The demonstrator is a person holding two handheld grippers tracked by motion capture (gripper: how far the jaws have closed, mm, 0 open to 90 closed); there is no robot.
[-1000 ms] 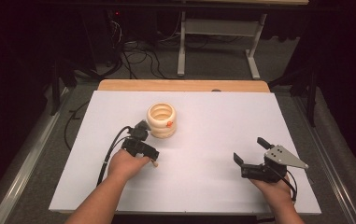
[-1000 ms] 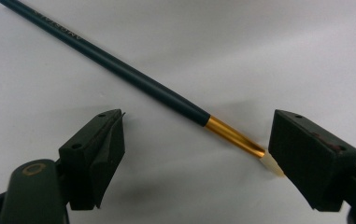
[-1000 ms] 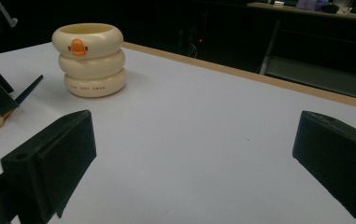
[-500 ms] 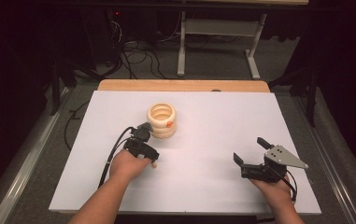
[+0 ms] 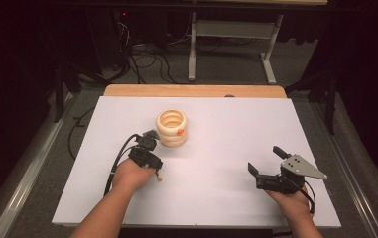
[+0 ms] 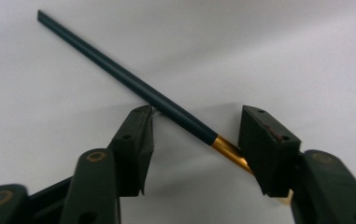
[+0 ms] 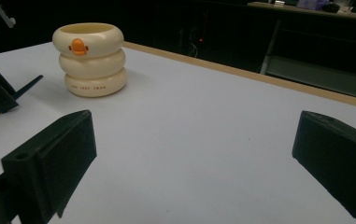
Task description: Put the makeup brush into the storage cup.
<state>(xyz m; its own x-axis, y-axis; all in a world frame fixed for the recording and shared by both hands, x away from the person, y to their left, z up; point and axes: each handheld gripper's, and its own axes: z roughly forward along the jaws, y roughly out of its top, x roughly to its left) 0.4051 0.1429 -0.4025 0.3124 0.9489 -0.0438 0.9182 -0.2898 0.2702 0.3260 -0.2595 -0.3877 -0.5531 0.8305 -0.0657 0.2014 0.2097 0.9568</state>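
High view: the left gripper (image 5: 149, 148) is low on the white table (image 5: 226, 124), just beside the cream ring pot (image 5: 171, 128). A thin stick lies under it; its pale tip (image 5: 160, 177) pokes out by the hand. The right gripper (image 5: 268, 166) waits well apart, jaws wide, nothing betw. them. It's prob. kept clear so the left one has room.

Left gripper view: the dark stick (image 6: 129, 79) lies flat on the table & runs slantwise betw. the jaws. Its gold band (image 6: 224, 147) is right by the right-hand jaw. The jaws have just been closing, but there's a gap yet, so no grip. Low & astride is how you pinch a flat thin thing.

Right gripper view: jaws far apart w/ bare table betw. them. The pot (image 7: 90, 58) stands beyond the left-hand jaw, w/ an orange duck mark (image 7: 78, 46). Small letters run round its bottom ring, too small to read for sure.
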